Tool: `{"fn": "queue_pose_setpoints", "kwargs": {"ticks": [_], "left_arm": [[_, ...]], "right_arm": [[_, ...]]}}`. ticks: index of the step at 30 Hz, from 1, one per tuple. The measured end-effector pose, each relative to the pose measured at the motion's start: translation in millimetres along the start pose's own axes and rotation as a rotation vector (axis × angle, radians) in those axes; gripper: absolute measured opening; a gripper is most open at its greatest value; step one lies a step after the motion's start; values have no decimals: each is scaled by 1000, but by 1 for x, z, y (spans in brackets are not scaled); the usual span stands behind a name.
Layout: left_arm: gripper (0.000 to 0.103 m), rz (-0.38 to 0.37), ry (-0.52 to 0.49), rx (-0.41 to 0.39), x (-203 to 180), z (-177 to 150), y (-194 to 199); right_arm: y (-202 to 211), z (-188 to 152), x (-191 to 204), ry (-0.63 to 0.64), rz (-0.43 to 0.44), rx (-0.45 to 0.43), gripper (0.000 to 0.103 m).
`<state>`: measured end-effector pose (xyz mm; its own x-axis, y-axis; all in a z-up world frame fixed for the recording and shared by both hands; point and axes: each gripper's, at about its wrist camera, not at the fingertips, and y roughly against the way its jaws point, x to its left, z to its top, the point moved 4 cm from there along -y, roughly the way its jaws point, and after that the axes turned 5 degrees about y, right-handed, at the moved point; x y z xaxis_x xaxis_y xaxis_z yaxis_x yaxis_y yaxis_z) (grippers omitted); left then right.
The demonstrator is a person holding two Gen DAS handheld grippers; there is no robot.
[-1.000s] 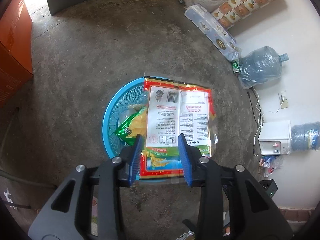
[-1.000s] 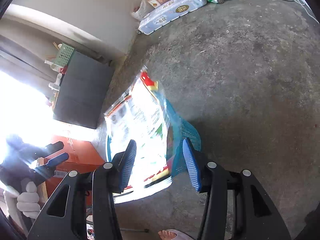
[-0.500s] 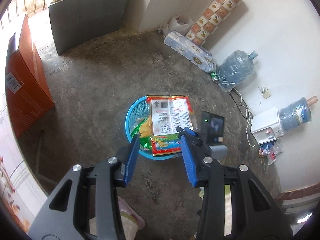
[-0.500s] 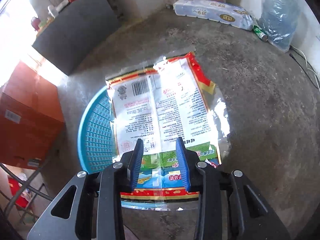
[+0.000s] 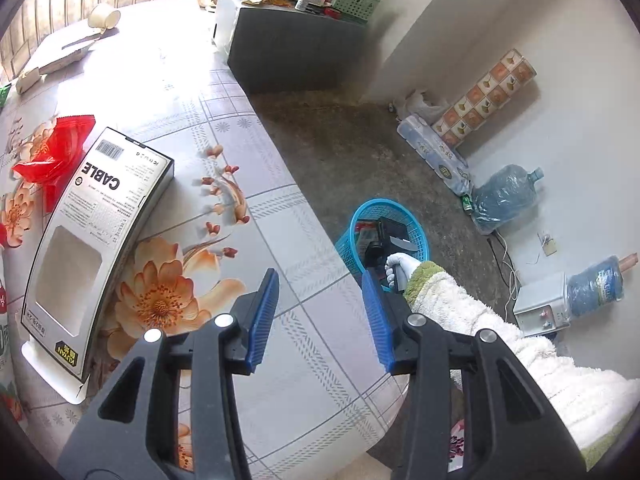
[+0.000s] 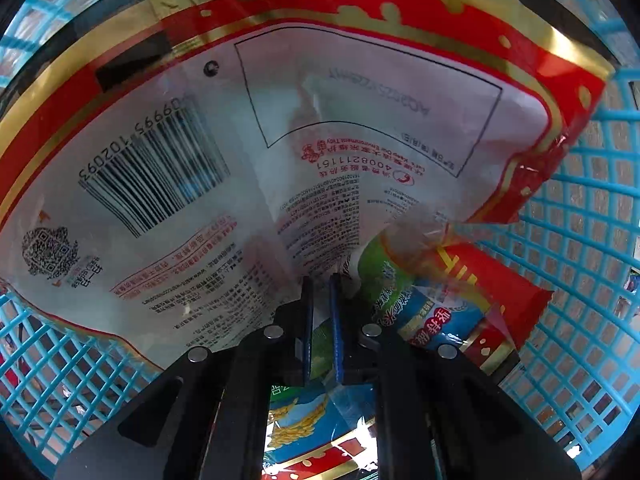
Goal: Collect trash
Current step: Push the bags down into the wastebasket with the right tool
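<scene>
The right gripper [image 6: 320, 320], closing on the rice bag [image 6: 200, 160], points down inside the blue basket [image 6: 592, 300]; the bag's long axis runs crosswise above its tips

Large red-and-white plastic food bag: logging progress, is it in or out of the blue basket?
In: the bag lies within the basket's lattice walls.
</scene>
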<state>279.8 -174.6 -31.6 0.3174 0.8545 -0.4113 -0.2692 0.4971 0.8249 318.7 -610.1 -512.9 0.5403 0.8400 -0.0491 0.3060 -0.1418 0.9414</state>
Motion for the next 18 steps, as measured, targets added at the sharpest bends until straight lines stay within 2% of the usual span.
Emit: {"fn": "queue_pose_setpoints", "kwargs": {"ticks": [4, 6, 8, 9, 14, 18], "left_arm": [[43, 38, -28, -62, 9, -2, 16], [48, 37, -38, -90, 11, -4, 24], [50, 25, -32, -103, 13, -6, 31], [52, 17, -27, -110, 15, -8, 34], [55, 3, -32, -144, 12, -21, 44], [63, 6, -32, -199, 18, -40, 66]], "right_arm": [[-1, 0, -1, -6, 1, 5, 9], [11, -5, -5, -17, 26, -22, 15], [32, -14, -12, -18, 56, -86, 32], [44, -20, -16, -21, 61, -117, 35], [109, -71, -36, -43, 195, -295, 36], [173, -141, -46, -39, 321, -469, 38]]}}
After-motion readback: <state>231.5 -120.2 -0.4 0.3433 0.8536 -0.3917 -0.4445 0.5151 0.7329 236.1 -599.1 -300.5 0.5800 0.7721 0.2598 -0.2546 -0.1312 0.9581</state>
